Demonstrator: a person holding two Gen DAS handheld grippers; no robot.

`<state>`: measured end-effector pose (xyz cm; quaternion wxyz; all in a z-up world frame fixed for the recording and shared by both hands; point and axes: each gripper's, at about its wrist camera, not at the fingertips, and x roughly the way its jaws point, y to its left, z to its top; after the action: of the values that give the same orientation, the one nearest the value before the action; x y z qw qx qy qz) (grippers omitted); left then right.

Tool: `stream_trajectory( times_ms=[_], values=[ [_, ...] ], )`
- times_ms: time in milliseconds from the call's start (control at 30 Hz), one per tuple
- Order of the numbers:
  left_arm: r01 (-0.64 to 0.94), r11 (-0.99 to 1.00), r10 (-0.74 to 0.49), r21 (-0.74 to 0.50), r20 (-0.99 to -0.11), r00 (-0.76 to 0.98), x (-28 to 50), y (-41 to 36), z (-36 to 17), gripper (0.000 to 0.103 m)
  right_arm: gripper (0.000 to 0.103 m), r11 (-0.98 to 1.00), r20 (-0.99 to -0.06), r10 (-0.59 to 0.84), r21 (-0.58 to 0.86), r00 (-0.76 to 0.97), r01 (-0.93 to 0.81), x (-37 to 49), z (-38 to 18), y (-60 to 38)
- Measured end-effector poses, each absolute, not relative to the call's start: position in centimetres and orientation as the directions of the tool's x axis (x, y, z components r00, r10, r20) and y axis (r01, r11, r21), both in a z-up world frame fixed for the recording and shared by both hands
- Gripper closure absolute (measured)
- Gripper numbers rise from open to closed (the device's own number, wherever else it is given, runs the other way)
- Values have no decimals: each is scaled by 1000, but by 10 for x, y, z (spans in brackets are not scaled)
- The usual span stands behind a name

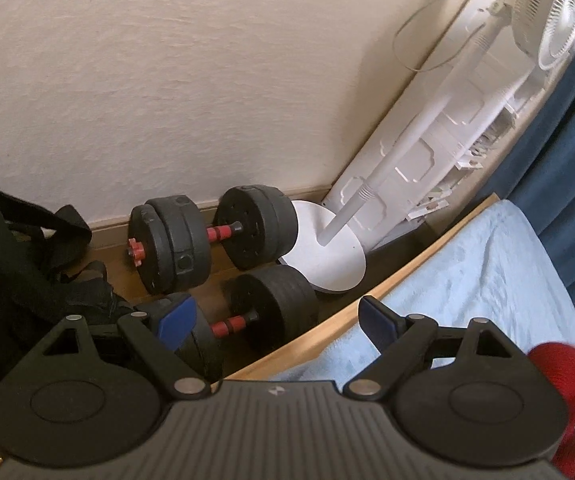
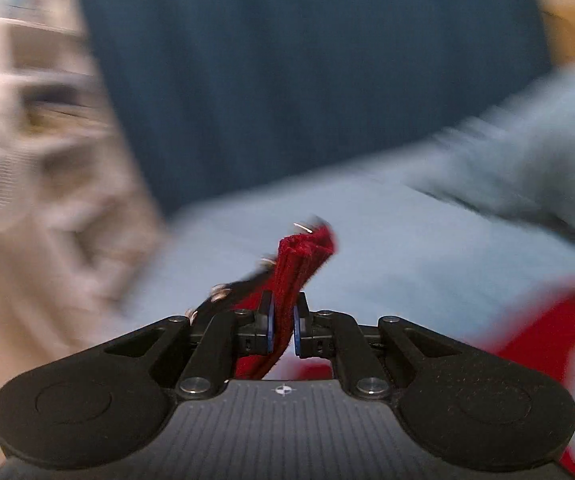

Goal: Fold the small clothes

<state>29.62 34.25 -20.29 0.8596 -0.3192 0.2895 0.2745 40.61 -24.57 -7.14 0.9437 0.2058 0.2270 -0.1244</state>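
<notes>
Right gripper (image 2: 282, 328): jaws closed tight on a bunched fold of the red garment (image 2: 303, 258), the cloth standing up between the pads and trailing below and to its right over the pale blue bed sheet (image 2: 387, 240); held by one edge, presumably to lift and lay it out for folding. Metal snaps show just left of the pinch. View blurred. Left gripper (image 1: 275, 320): jaws wide apart, nothing between them, poised over the bed's wooden edge (image 1: 327, 324), likely waiting to take a second corner; a scrap of the red cloth lies to its right. Dumbbells (image 1: 211, 236) and fan base (image 1: 327, 252) on the floor ahead, unrelated.
</notes>
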Motion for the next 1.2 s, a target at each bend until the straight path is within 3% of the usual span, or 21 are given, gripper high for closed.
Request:
stream_trajectory(
  times_ms=[100, 133, 300, 533, 567, 633, 667, 700, 767, 800, 867, 967, 1100, 1200],
  values=[
    [-650, 666, 304, -365, -663, 684, 298, 337, -202, 12, 94, 818, -701, -193, 272, 686, 508, 393, -156, -309],
    [-648, 671, 308, -360, -660, 685, 298, 335, -202, 12, 94, 794, -726, -198, 276, 659, 542, 390, -171, -319],
    [-629, 704, 311, -330, -653, 691, 303, 326, -204, 12, 94, 783, -694, -140, 358, 706, 508, 388, -182, -333],
    [-607, 722, 297, -332, -644, 705, 304, 324, -205, 12, 94, 853, -500, 7, 455, 866, 256, 392, -143, -315],
    [-603, 726, 297, -331, -640, 709, 304, 323, -204, 12, 94, 854, -499, -9, 447, 867, 266, 392, -145, -315],
    [-593, 737, 298, -323, -632, 715, 305, 321, -203, 12, 93, 829, -592, -85, 404, 802, 386, 395, -166, -322],
    [-587, 748, 304, -311, -625, 719, 305, 319, -202, 12, 86, 813, -655, -129, 360, 745, 457, 396, -179, -327],
    [-579, 761, 313, -292, -617, 722, 306, 315, -201, 12, 66, 789, -725, -176, 301, 666, 536, 395, -194, -333],
    [-553, 798, 332, -237, -593, 733, 308, 304, -196, 12, 47, 739, -769, -208, 282, 605, 613, 385, -206, -345],
    [-529, 825, 338, -199, -576, 744, 309, 295, -194, 12, 43, 710, -760, -233, 293, 606, 640, 375, -204, -351],
    [-467, 874, 330, -129, -547, 769, 310, 275, -189, 12, 36, 678, -741, -238, 336, 627, 654, 359, -193, -366],
    [-362, 929, 269, -79, -526, 807, 314, 237, -182, 12, 36, 669, -698, -217, 402, 682, 625, 333, -175, -392],
    [-156, 974, 52, -162, -513, 857, 357, 176, -156, 11, 34, 662, -663, -146, 486, 734, 571, 279, -162, -405],
    [-8, 970, -120, -244, -506, 854, 408, 126, -140, 2, 32, 669, -640, -136, 503, 756, 547, 242, -170, -402]
  ],
)
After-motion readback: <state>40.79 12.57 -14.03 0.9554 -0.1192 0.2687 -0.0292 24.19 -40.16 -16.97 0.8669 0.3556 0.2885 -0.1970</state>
